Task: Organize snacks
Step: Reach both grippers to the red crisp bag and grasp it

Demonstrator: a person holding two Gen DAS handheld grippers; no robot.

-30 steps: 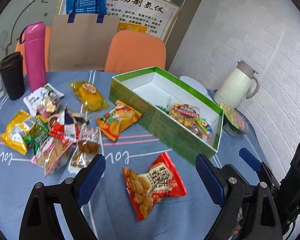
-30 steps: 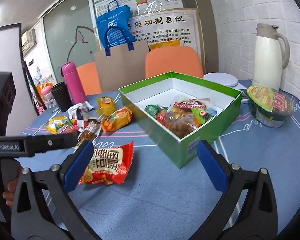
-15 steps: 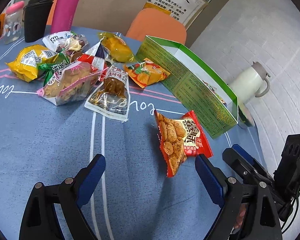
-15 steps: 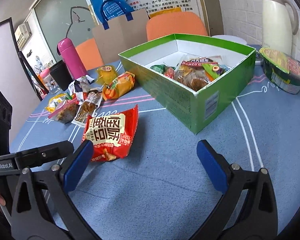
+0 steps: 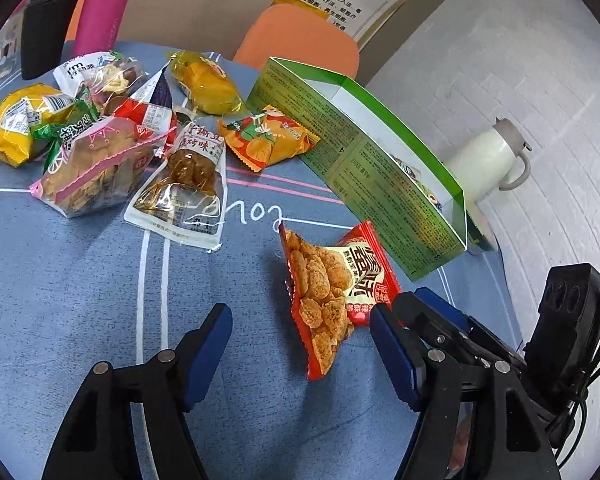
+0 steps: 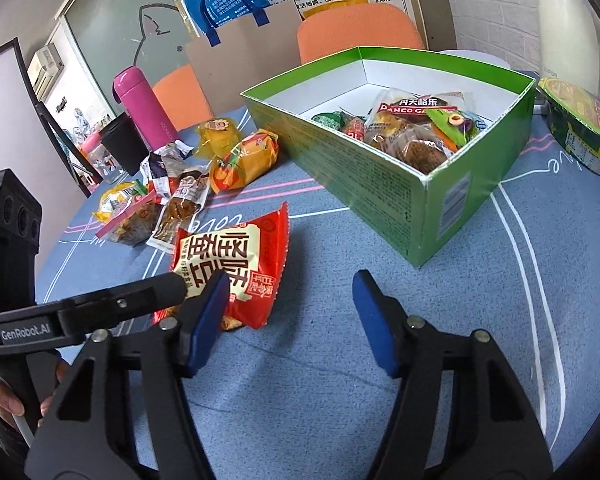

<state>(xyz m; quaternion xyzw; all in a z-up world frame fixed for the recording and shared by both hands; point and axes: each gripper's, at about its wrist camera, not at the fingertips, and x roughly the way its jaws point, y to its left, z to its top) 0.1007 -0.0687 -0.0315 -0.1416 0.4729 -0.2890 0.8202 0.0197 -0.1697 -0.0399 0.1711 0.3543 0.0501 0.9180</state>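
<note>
- Left wrist view: a blue tablecloth (image 5: 80, 288) with white and pink lines covers a table by a white brick wall. Loose snacks are heaped at the far left, and the green box (image 5: 380, 176) stands at the right.
- The step in hand looks like picking up the red snack packet (image 5: 332, 288), which lies flat just short of the box.
- The left gripper (image 5: 300, 352) has just been closing. Its jaws are part open with the packet's near end between them, and neither pad visibly presses on it.
- Next, I judge, it must close on the packet and lift it over the box wall.
- Right wrist view: the same cloth, with the green box (image 6: 440, 200) already holding several snacks.
- The right gripper (image 6: 286, 320) has also been closing. It is part open over bare cloth, and the red snack packet (image 6: 236, 264) lies just beyond its left finger. It holds nothing.
- The left gripper's finger reaches in at the packet's near edge.
</note>
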